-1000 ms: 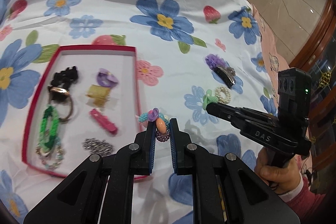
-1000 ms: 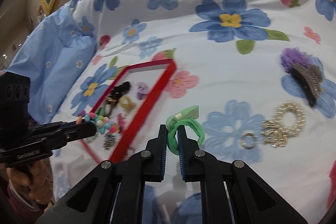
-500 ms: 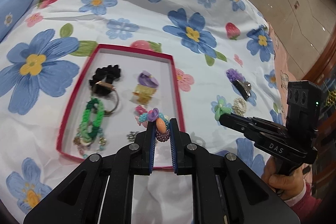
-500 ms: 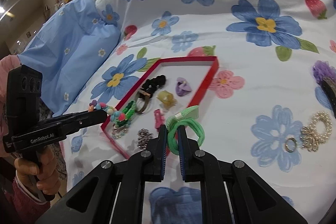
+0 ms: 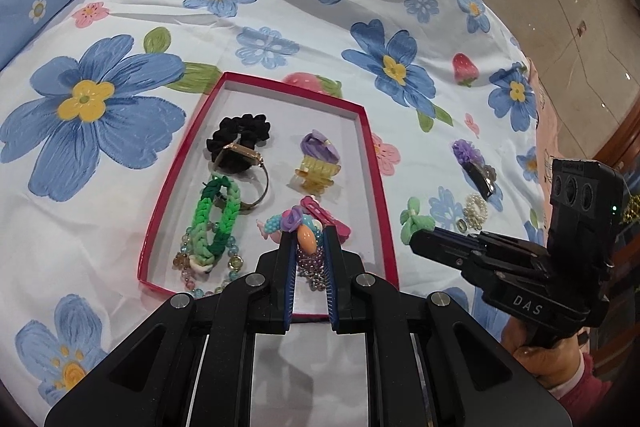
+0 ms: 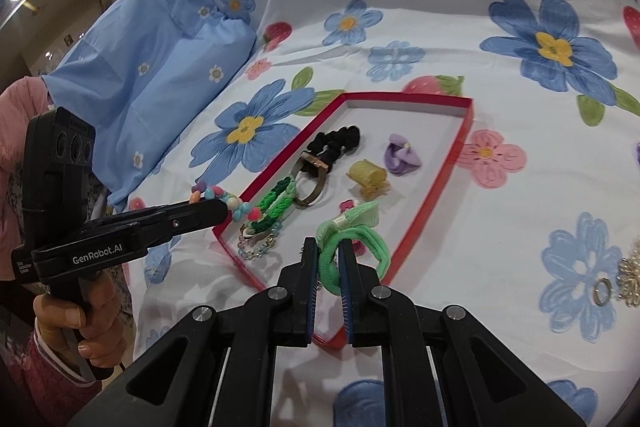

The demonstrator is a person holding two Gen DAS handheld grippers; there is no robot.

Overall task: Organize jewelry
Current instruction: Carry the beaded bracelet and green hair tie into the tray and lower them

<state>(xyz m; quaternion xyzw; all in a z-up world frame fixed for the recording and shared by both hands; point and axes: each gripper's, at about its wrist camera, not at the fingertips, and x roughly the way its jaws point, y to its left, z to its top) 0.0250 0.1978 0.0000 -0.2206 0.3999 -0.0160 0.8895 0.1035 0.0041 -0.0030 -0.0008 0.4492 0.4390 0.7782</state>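
Both hands carrying pieces to the shallow red-rimmed cardboard tray (image 5: 378, 187).

Left gripper (image 5: 307, 247) pinches the pastel beaded bracelet (image 5: 298, 227) above the tray's 5 o'clock corner; right gripper (image 6: 329, 259) clamps the green bow hair tie (image 6: 352, 235) (lower each onto bare lining before letting go).

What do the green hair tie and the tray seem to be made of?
Green hair tie: probably stretchy woven fabric over elastic, matte; it bends softly where the right claw pinches it, and carries a ribbon-like bow. Tray: likely cardboard, with thin red walls and a plain white, dull inside.
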